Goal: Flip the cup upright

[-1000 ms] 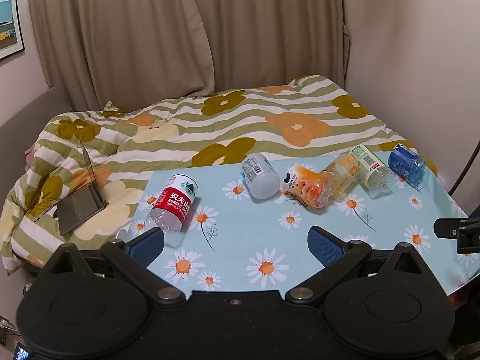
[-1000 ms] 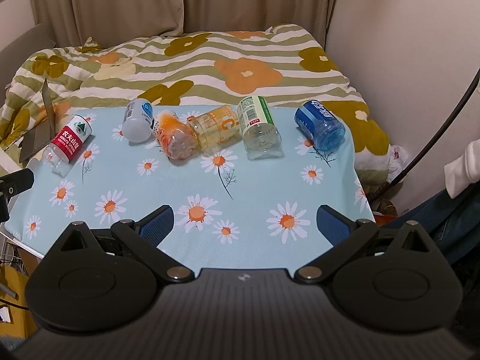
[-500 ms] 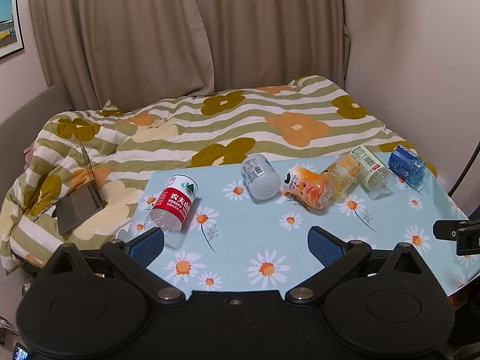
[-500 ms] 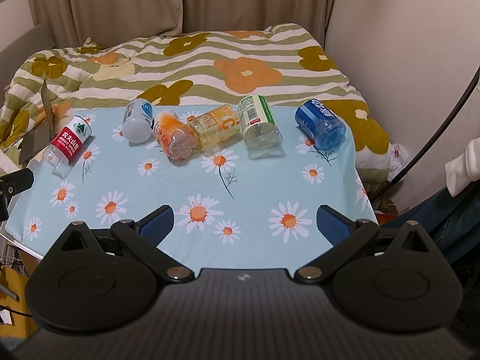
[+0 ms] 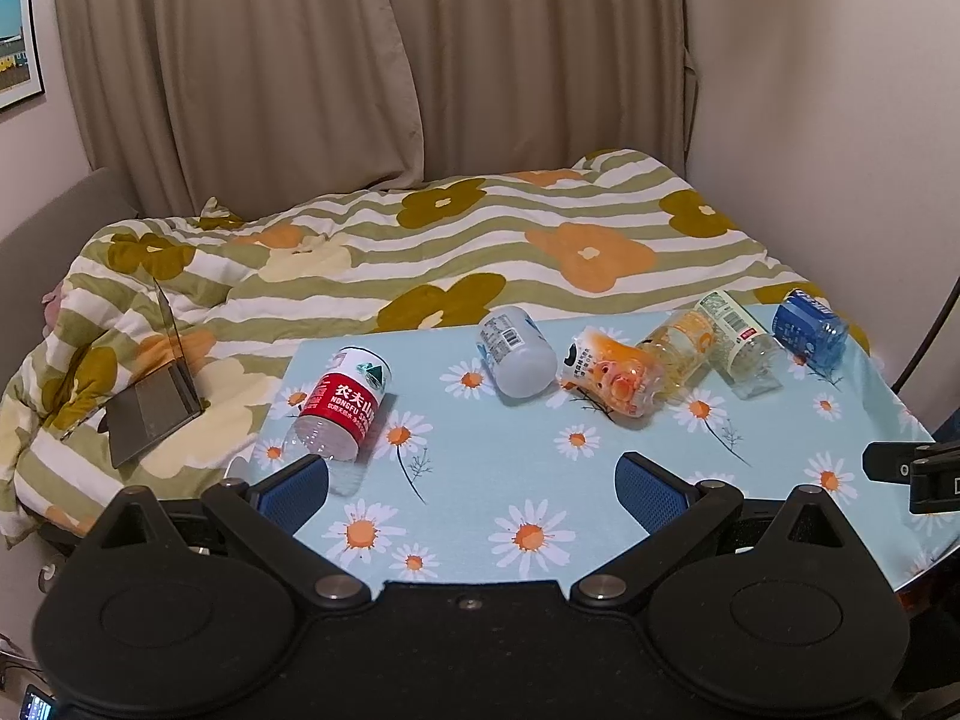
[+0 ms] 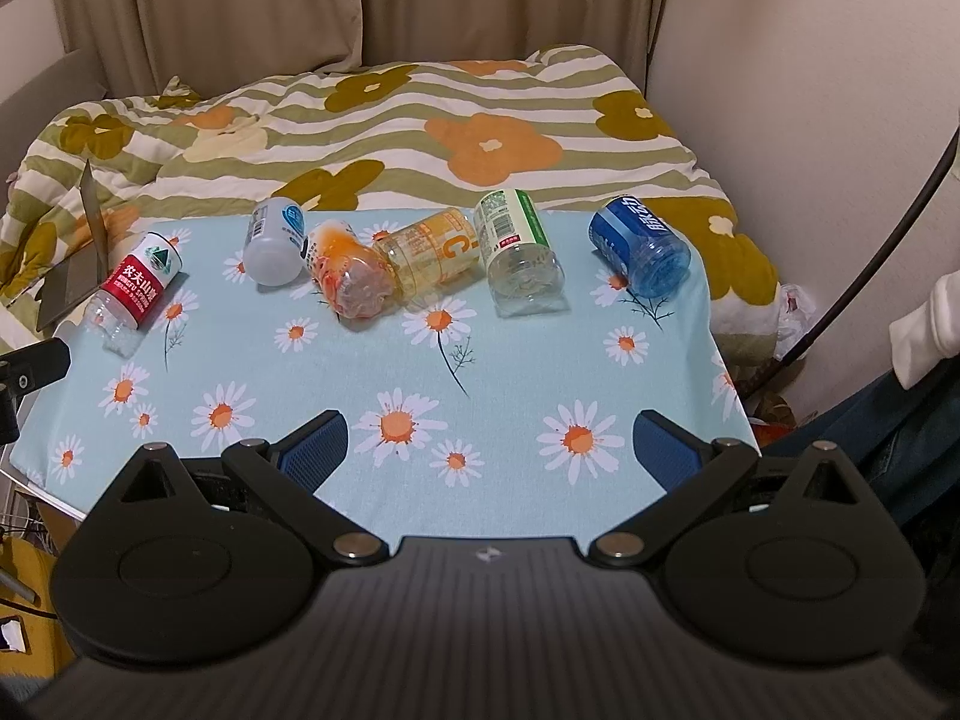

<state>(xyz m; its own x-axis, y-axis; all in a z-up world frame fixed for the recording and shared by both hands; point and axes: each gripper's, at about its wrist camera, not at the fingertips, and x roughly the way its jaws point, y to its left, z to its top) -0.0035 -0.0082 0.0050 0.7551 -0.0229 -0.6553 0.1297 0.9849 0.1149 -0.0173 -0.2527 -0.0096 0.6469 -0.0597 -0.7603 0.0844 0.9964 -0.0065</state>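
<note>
Several bottle-shaped cups lie on their sides in a row across the far half of the daisy-print table (image 5: 480,480) (image 6: 480,360). From left: a red-label cup (image 5: 345,405) (image 6: 135,288), a white one (image 5: 516,343) (image 6: 275,240), an orange one (image 5: 612,375) (image 6: 351,279), a yellow one (image 5: 681,345) (image 6: 432,249), a green-label one (image 5: 741,336) (image 6: 519,246) and a blue one (image 5: 810,330) (image 6: 639,246). My left gripper (image 5: 474,489) is open over the near left part of the table, holding nothing. My right gripper (image 6: 489,447) is open over the near edge, also holding nothing.
A bed with a striped flower quilt (image 5: 480,240) lies behind the table, with a half-open laptop (image 5: 159,384) on its left side. Curtains (image 5: 360,60) hang behind, a wall (image 6: 810,90) stands right. A person's sleeve (image 6: 927,330) shows at far right.
Both views have shifted only slightly; the cups have not moved and both grippers stay open.
</note>
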